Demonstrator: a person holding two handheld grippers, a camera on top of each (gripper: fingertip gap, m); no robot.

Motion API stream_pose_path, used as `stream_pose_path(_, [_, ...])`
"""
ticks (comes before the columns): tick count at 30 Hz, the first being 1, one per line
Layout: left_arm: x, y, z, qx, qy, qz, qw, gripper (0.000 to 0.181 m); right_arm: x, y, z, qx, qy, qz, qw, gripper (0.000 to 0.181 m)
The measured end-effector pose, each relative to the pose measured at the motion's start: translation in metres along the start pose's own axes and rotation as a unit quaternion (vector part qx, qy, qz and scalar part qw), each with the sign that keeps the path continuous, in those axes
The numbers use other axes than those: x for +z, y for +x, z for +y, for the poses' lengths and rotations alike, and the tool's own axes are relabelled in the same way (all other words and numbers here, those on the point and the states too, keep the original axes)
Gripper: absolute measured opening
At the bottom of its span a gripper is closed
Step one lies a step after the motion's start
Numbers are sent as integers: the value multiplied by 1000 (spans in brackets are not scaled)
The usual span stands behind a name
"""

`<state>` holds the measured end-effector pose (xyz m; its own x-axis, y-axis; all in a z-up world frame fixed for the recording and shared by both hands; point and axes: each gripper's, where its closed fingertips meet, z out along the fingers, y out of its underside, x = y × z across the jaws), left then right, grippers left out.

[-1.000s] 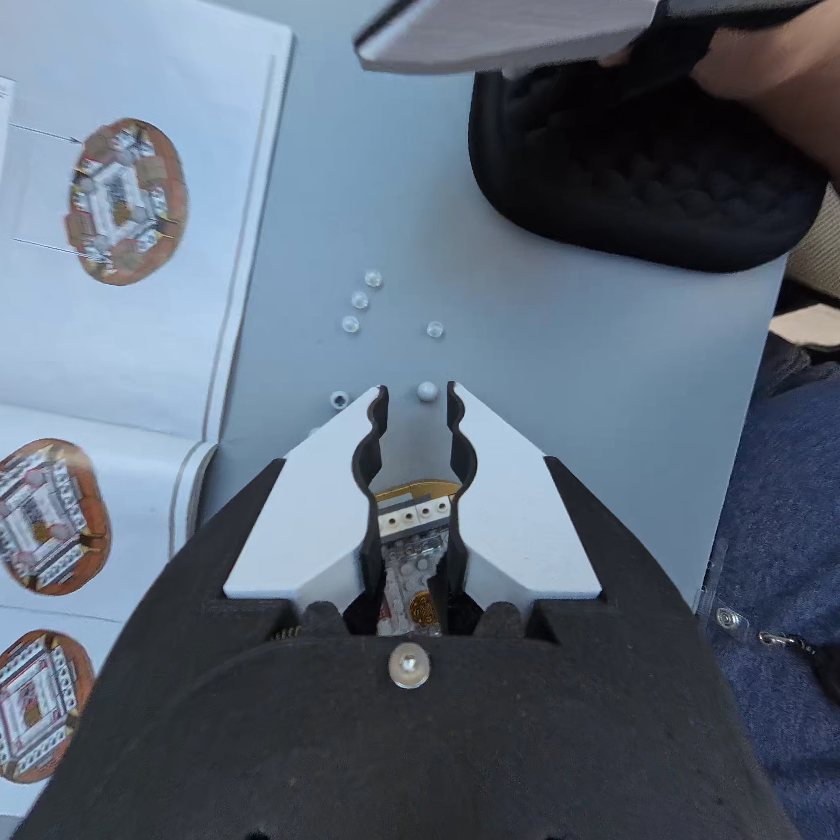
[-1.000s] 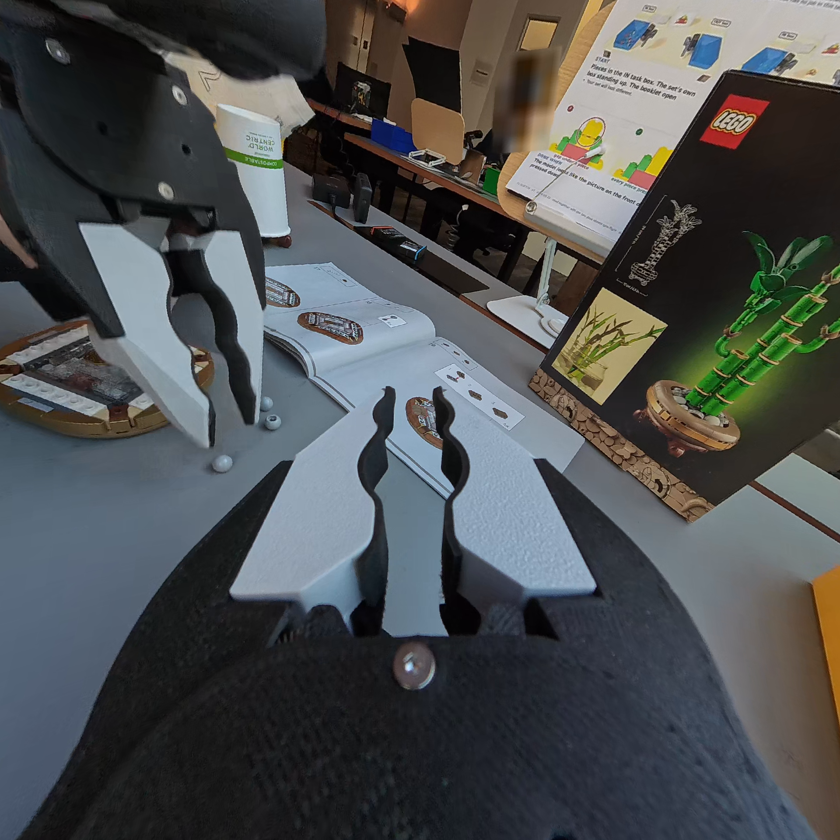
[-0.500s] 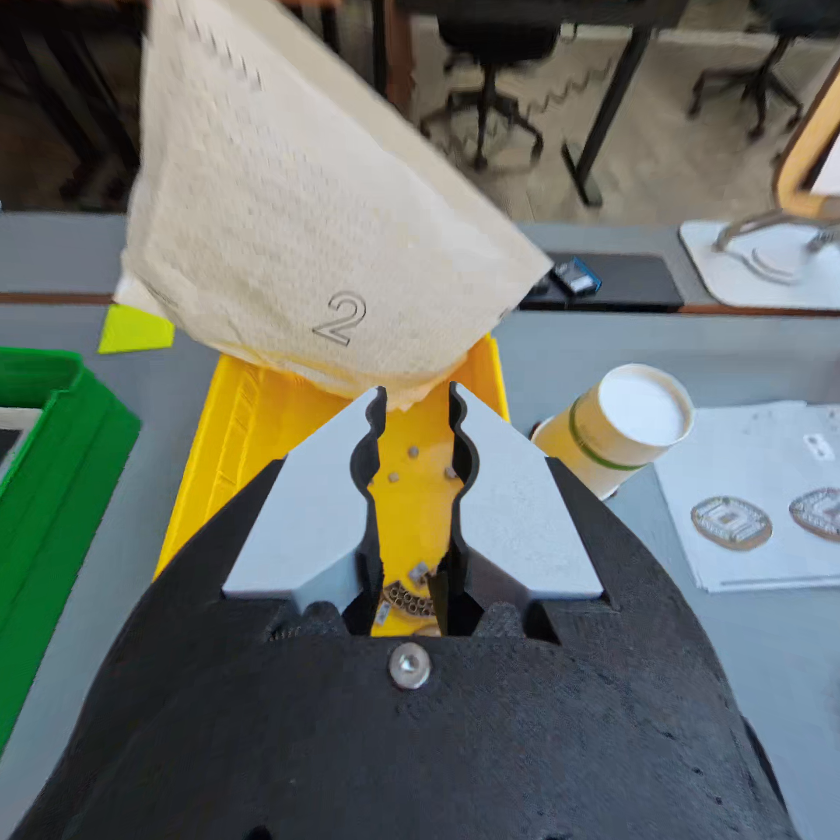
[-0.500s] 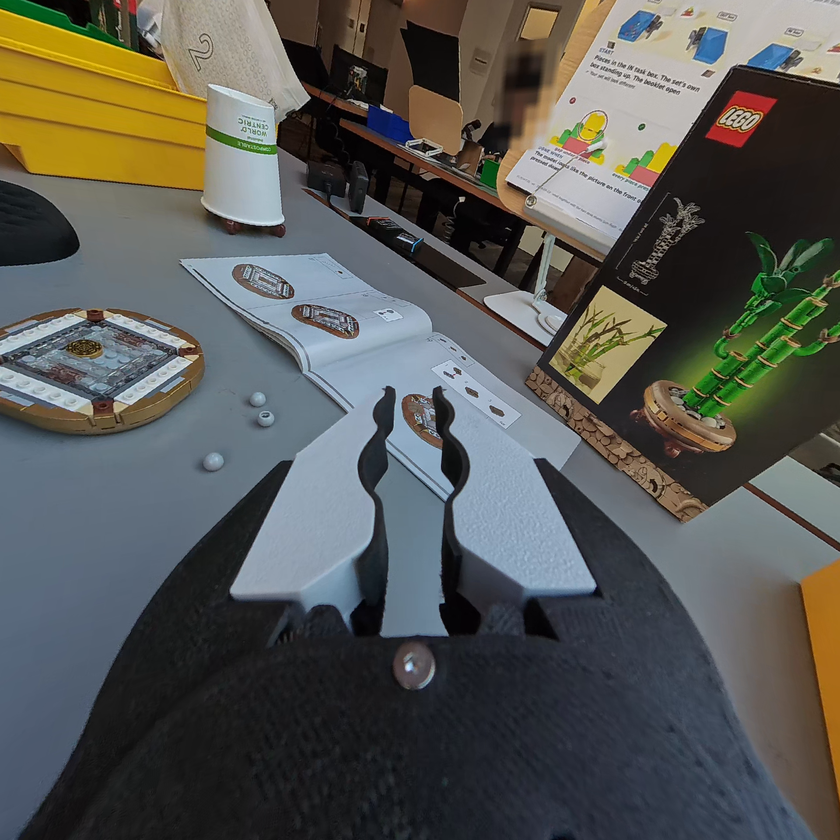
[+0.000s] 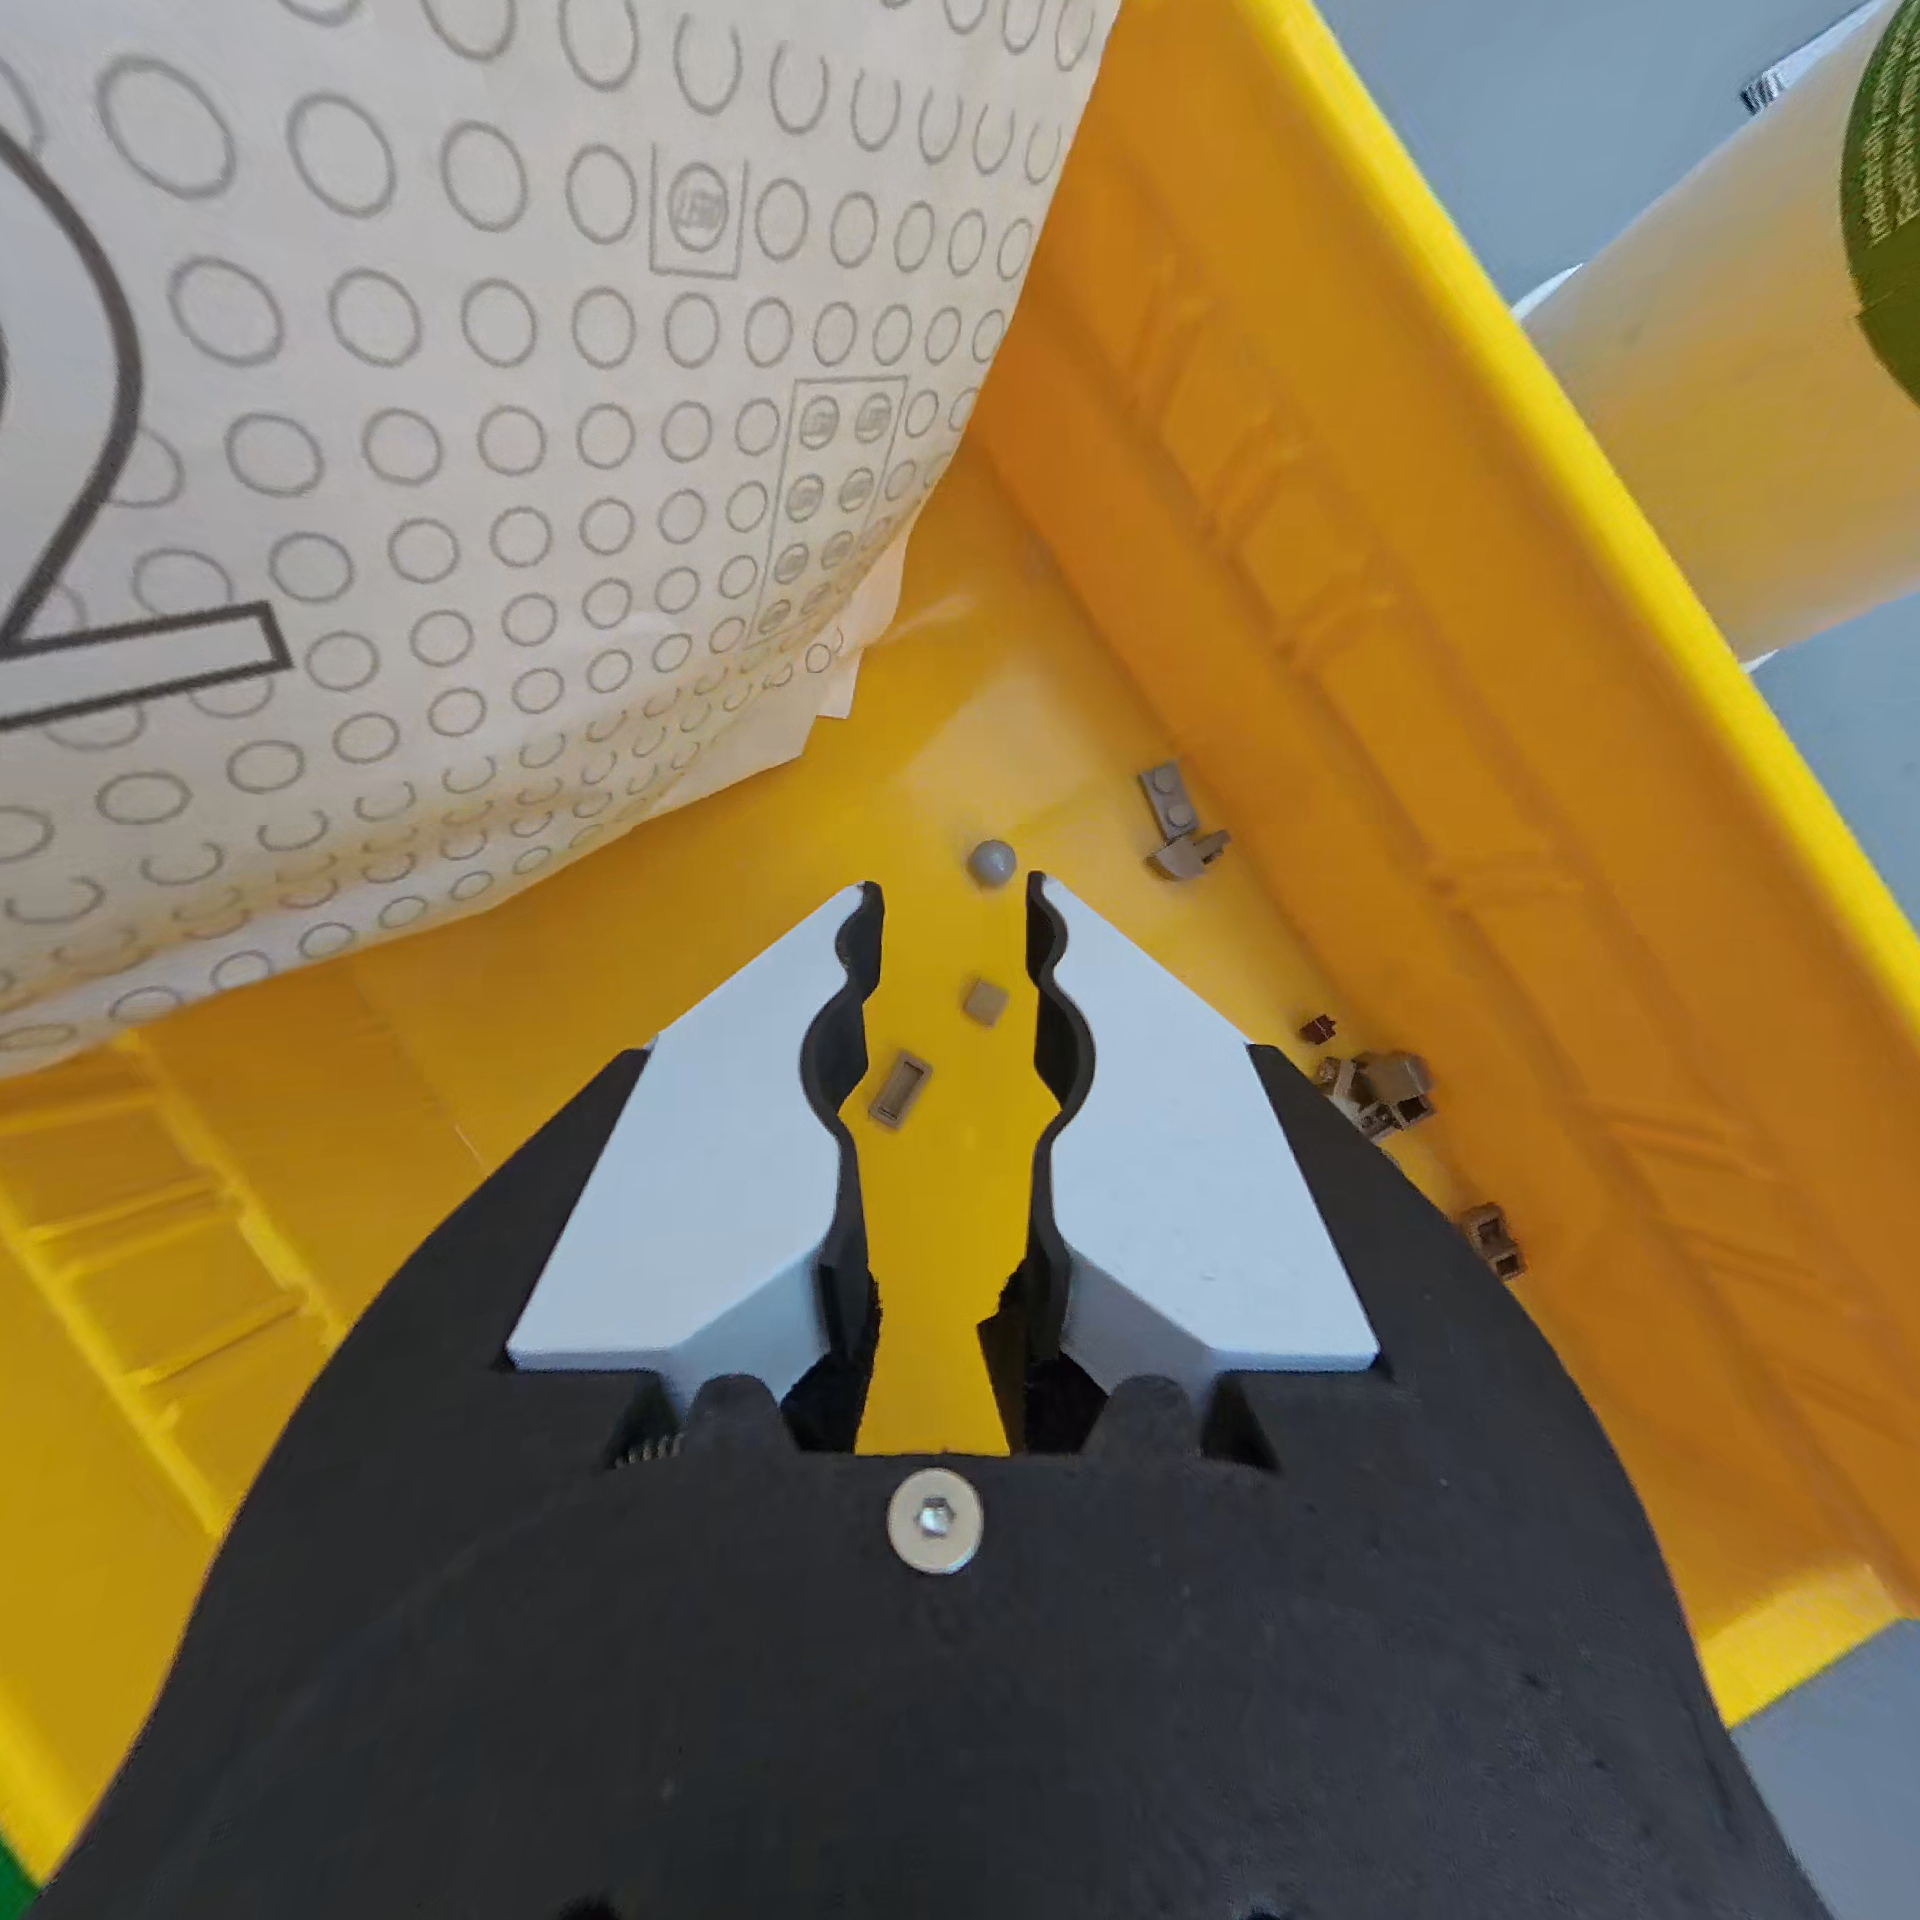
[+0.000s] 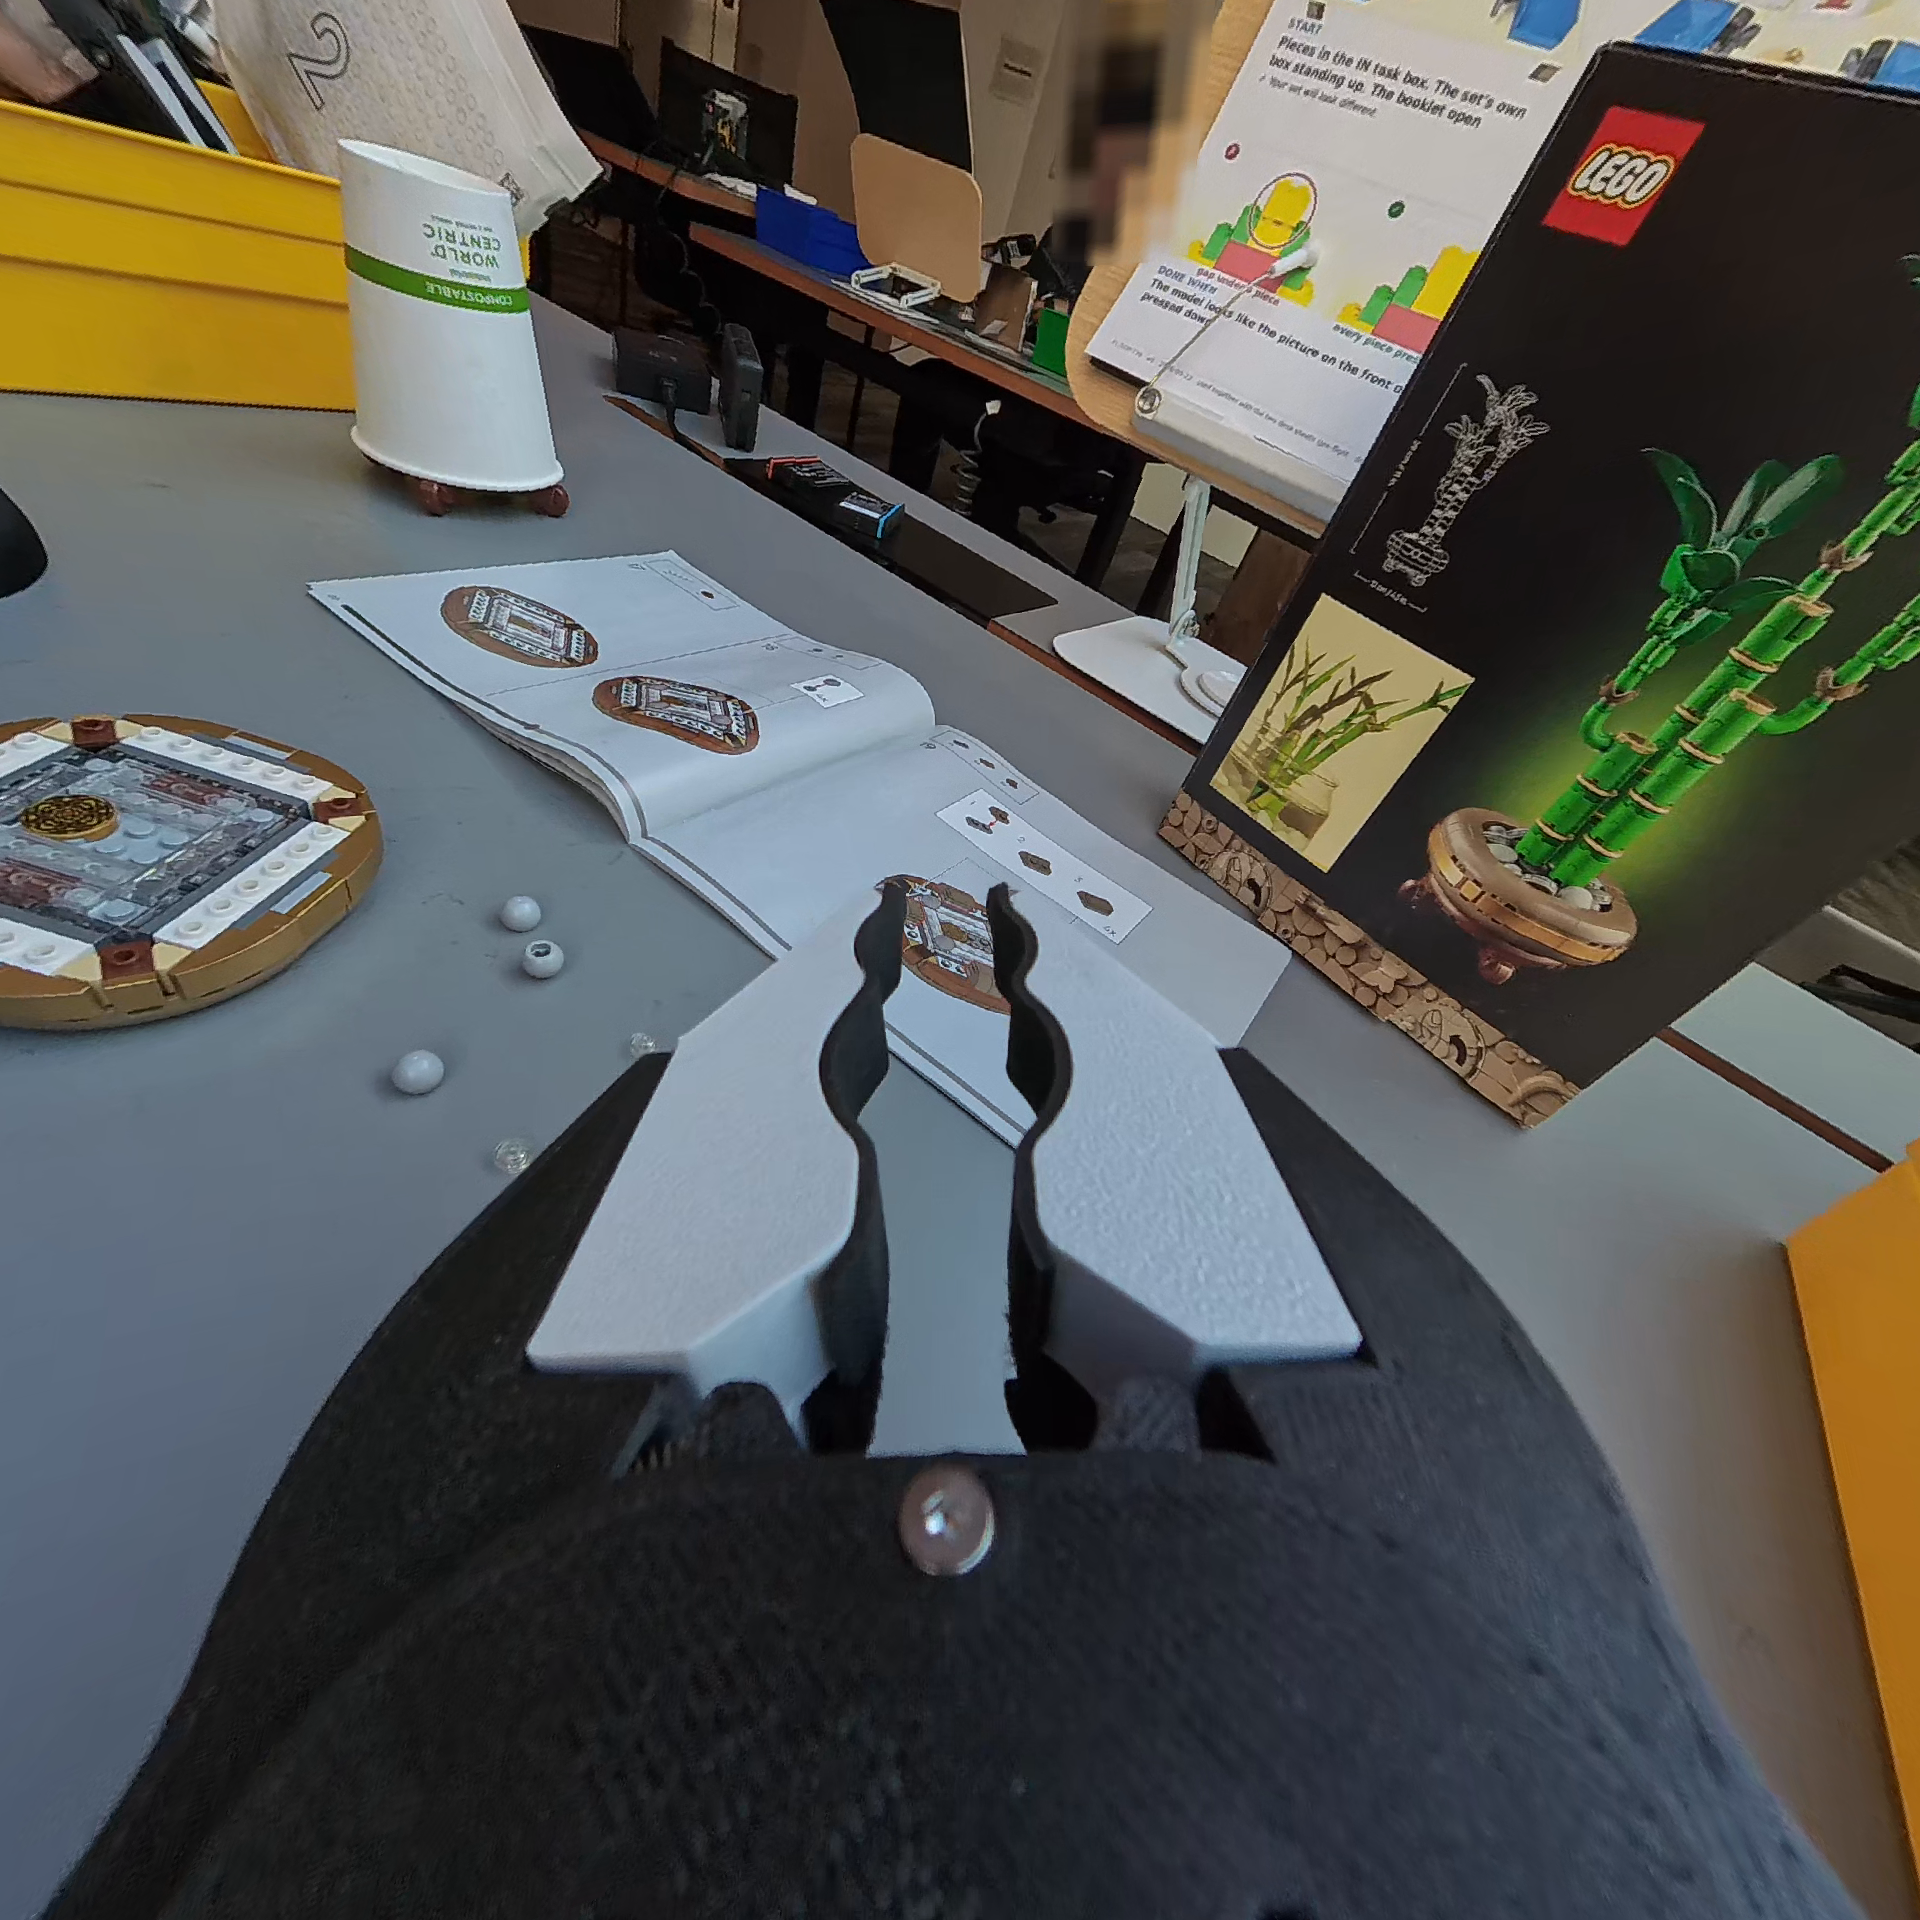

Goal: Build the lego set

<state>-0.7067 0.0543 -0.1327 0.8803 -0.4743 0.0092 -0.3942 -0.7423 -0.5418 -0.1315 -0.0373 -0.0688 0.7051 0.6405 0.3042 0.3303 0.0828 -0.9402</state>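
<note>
Between left tool [image 5: 954, 896] tips: tan tile [image 5: 984, 1002], untouched.

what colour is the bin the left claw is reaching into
Yellow. The bin shows best in the left wrist view, with the open left claw over small grey and tan pieces.

In my yellow bin [image 5: 1403, 644] I count one paper parts bag [image 5: 468, 468], one grey ball [image 5: 992, 862], two tan tiles [image 5: 985, 1003] and about six small bricks along the wall [image 5: 1377, 1091]. On the table [image 6: 260, 1247]: three white balls [image 6: 418, 1071], one round base [image 6: 156, 862], one booklet [image 6: 748, 748], one paper cup [image 6: 447, 343], one set box [image 6: 1662, 582].
</note>
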Motion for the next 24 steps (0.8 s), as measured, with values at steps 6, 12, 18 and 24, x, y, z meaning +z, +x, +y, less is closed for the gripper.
stream_pose_path(6, [13,4,4,32,-21,10,999,27,3,-3,4,-16,-16,2,1000,15])
stream_pose_path(12, [24,6,12,35,-41,12,998,25,4,-3,5,-18,-19,1,1000,15])
stream_pose_path(18, [25,4,11,40,-17,3,999,7,3,-3,4,-14,-15,-1,1000,15])
stream_pose_path(24, [-8,2,-10,52,63,-61,995,7,2,-3,2,-11,-8,-4,1000,14])
